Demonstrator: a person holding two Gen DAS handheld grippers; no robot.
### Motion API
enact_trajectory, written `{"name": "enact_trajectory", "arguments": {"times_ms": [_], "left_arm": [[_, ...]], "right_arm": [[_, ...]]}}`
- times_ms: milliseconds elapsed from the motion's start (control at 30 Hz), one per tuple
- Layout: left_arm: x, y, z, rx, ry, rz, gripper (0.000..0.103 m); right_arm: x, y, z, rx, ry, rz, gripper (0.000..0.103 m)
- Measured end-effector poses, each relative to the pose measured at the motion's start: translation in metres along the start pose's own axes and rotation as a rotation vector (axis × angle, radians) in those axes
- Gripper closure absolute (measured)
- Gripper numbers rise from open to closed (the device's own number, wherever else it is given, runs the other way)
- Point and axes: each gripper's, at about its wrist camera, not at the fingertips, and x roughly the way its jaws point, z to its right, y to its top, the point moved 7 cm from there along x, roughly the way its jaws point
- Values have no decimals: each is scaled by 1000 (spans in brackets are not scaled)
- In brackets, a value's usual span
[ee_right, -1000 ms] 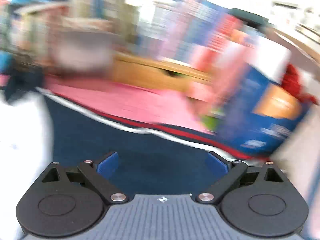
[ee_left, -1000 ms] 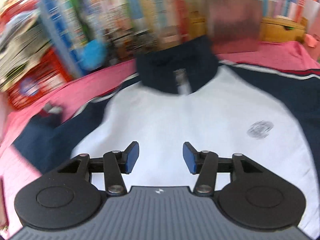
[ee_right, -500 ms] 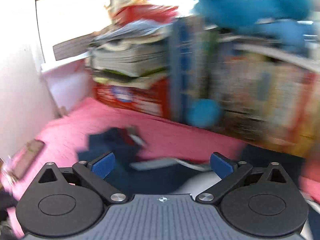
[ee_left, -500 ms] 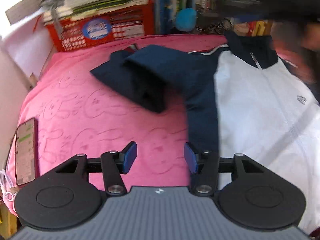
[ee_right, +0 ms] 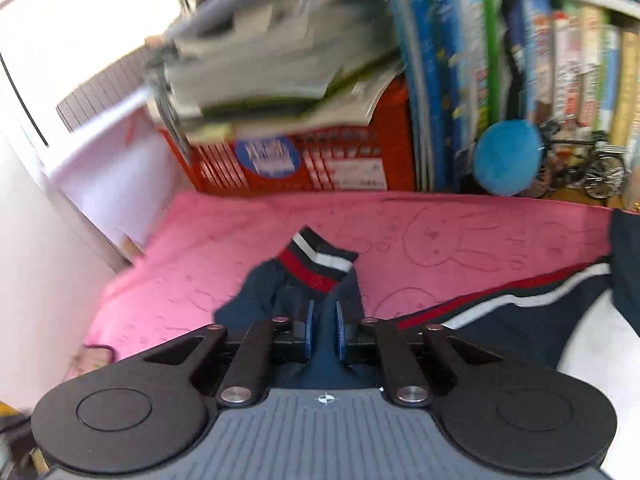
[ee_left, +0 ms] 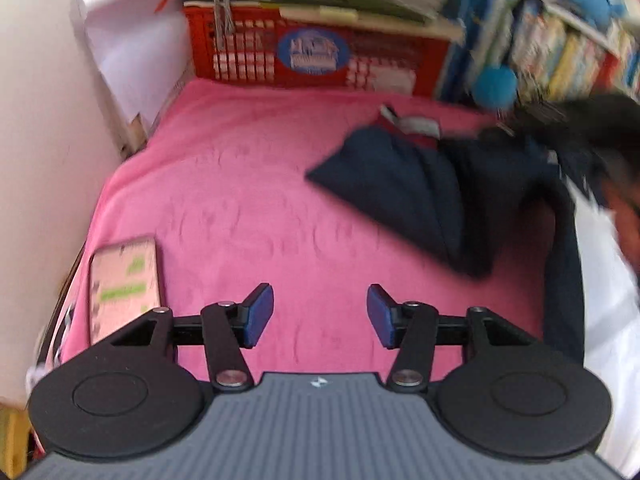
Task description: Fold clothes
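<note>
Left gripper [ee_left: 320, 317]: fingers spread wide, nothing between blue pads [ee_left: 259, 314], angled downward. Right gripper [ee_right: 322, 330]: pads nearly together, pinching navy sleeve [ee_right: 320, 280] fabric, pointed forward and low.

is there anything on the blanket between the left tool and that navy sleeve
Nothing visible. The left tool hangs open over bare pink blanket, and the stretch up to the navy sleeve is clear. The phone lies off to the side.

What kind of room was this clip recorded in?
Probably a lived-in bedroom or study corner at home: a pink bunny-print blanket serves as the folding surface, books crowd the back, and a red crate holds stacked papers.
</note>
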Motion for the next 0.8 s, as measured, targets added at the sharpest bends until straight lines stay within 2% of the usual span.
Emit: {"name": "enact_trajectory", "arguments": {"times_ms": [100, 133, 200, 300, 367, 400, 433, 500, 600, 667, 700, 733, 800], "left_arm": [[16, 32, 12, -37, -73, 5, 43], [22, 40, 18, -30, -89, 4, 36], [38, 51, 29, -8, -93, -2, 22], [64, 65, 50, 10, -81, 14, 21], [82, 73, 67, 28, -33, 48, 11], [89, 75, 73, 48, 3, 80, 3], [96, 76, 77, 70, 41, 116, 2], [115, 68, 89, 160, 99, 135, 3], [134, 53, 84, 170, 66, 69, 47], [133, 47, 72, 152, 45, 70, 67], [130, 47, 66, 165, 43, 73, 86], [126, 48, 60, 183, 42, 76, 94], [111, 57, 37, 163, 65, 109, 100]], "right_arm": [[-36, 2, 3, 13, 10, 50, 90], [-42, -1, 2, 1, 12, 44, 89], [-50, -21, -2, -69, -17, -23, 87], [-56, -60, 0, -137, -129, -120, 74], [-64, -81, 10, -73, -172, -146, 51], [-69, -91, 15, -38, -191, -154, 49], [-74, -98, 18, -12, -207, -158, 48], [-83, -110, 27, 32, -248, -164, 44], [-97, -115, 39, 72, -289, -155, 38], [-103, -115, 46, 95, -310, -141, 34], [-102, -114, 49, 102, -316, -134, 33], [-102, -113, 53, 109, -323, -128, 33], [-102, -112, 59, 124, -336, -114, 32]]}}
